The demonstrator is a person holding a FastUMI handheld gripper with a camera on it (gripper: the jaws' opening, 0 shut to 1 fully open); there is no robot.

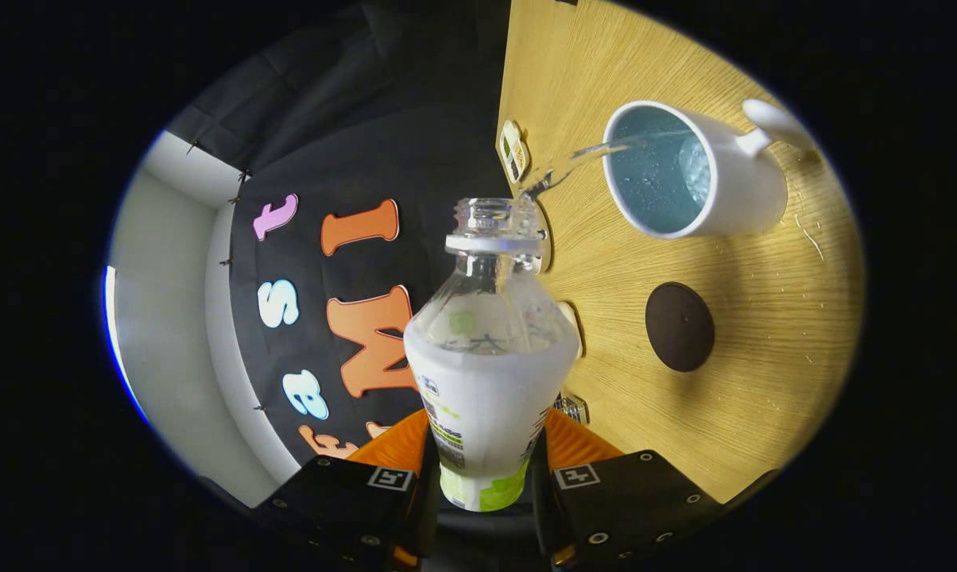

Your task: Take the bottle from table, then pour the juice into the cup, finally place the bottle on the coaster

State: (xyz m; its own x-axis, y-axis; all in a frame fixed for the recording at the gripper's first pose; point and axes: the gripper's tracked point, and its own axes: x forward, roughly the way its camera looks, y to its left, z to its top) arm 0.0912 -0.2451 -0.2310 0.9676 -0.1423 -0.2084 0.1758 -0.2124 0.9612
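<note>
My gripper (485, 469) is shut on a clear plastic bottle (488, 357) with a white and green label, both fingers pressing its lower body. The bottle is uncapped and tipped over on its side relative to the wooden table (765, 381). A thin clear stream (574, 163) runs from its open neck into a white cup (697, 171) with a pale blue inside and a handle on its far side. Liquid pools in the cup. A round dark brown coaster (679, 326) lies on the table beside the cup, beyond my fingers.
A small cream tag or sticker (513, 151) sits near the table edge by the stream. The table's edge runs just behind the bottle, with the black cloth wall and a white panel (168, 318) past it. A few droplets mark the wood near the cup.
</note>
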